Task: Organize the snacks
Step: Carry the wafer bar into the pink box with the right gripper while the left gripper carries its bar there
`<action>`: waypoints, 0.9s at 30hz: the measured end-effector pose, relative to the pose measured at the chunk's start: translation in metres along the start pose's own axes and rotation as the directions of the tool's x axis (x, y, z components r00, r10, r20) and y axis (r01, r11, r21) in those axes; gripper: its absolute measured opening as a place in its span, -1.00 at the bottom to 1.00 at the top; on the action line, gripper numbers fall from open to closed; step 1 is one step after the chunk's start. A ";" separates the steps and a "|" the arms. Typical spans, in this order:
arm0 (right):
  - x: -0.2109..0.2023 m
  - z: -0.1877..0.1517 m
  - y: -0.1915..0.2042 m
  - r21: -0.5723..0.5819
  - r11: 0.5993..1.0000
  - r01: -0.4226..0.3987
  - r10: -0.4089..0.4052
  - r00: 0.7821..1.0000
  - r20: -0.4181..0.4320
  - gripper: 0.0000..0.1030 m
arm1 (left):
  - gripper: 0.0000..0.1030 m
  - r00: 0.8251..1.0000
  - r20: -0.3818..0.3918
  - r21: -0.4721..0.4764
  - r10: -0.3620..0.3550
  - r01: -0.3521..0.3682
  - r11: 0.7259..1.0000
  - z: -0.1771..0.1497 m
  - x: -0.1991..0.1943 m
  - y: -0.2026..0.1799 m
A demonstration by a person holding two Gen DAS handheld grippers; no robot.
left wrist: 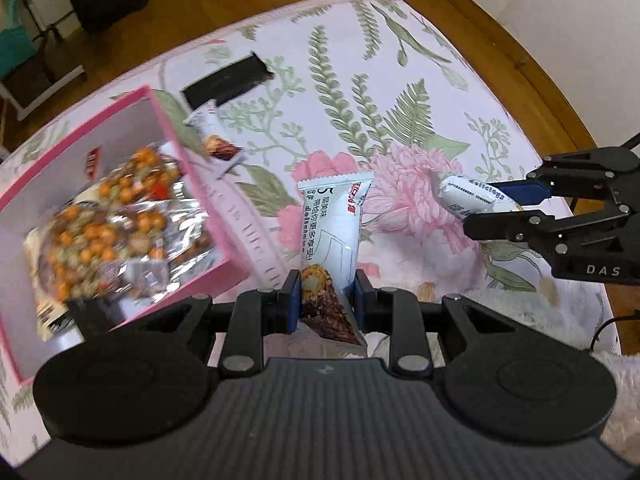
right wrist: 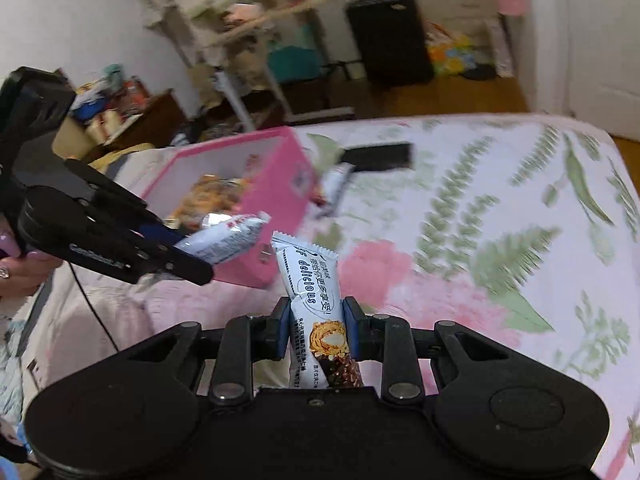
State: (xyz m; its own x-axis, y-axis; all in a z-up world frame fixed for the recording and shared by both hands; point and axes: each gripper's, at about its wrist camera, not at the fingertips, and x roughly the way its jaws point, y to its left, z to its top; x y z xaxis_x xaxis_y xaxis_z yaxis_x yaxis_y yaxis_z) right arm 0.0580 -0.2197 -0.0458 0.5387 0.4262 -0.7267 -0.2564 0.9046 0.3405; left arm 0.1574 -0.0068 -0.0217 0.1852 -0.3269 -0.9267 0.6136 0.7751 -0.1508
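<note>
- The left gripper [left wrist: 326,298], black with blue pads, is clamped on a white foil-wrapped snack bar with a chocolate picture at its lower end [left wrist: 332,240]; the bar stands up between the pads, above the flower-and-fern printed cloth of the bed [left wrist: 400,92].
- The right gripper [right wrist: 316,326], of the same make, pinches a second white wrapped snack bar printed "delicious" [right wrist: 316,292], held upright and slightly tilted.
- In the left wrist view the right gripper comes in from the bed's right edge, its bar pointing inward.
- An open pink cardboard box with white inside walls [left wrist: 168,128] sits near the bed's left edge, holding clear bags of orange and green coated nuts [left wrist: 108,224].
- A third white snack bar [left wrist: 214,136] lies on the cloth just beside the box's far corner.
- A flat black rectangular object [left wrist: 228,80] lies behind it, towards the far edge.
- A hand [right wrist: 16,268] grips the left gripper's handle.
</note>
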 end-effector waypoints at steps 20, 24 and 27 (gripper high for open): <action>0.107 0.083 0.079 -0.115 0.974 -0.193 0.203 0.975 0.086 -0.38 | -0.51 0.950 0.221 -0.408 0.219 -0.114 0.906 -0.055 -0.036 0.127; 0.136 0.096 0.085 -0.122 0.962 -0.243 0.253 0.965 0.074 -0.38 | -0.50 0.960 0.212 -0.487 0.183 -0.058 0.871 -0.054 -0.015 0.154; 0.155 0.100 0.090 -0.138 0.963 -0.233 0.240 0.970 0.039 -0.37 | -0.49 0.962 0.203 -0.525 0.183 -0.051 0.850 -0.053 -0.002 0.163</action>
State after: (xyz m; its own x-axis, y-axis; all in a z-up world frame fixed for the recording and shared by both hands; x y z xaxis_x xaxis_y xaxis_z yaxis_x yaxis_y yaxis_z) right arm 0.1987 -0.0721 -0.0686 0.4920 0.6310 -0.5999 -0.4830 0.7711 0.4150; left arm 0.2165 0.1485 -0.0630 0.4460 -0.2824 -0.8493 0.1088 0.9590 -0.2618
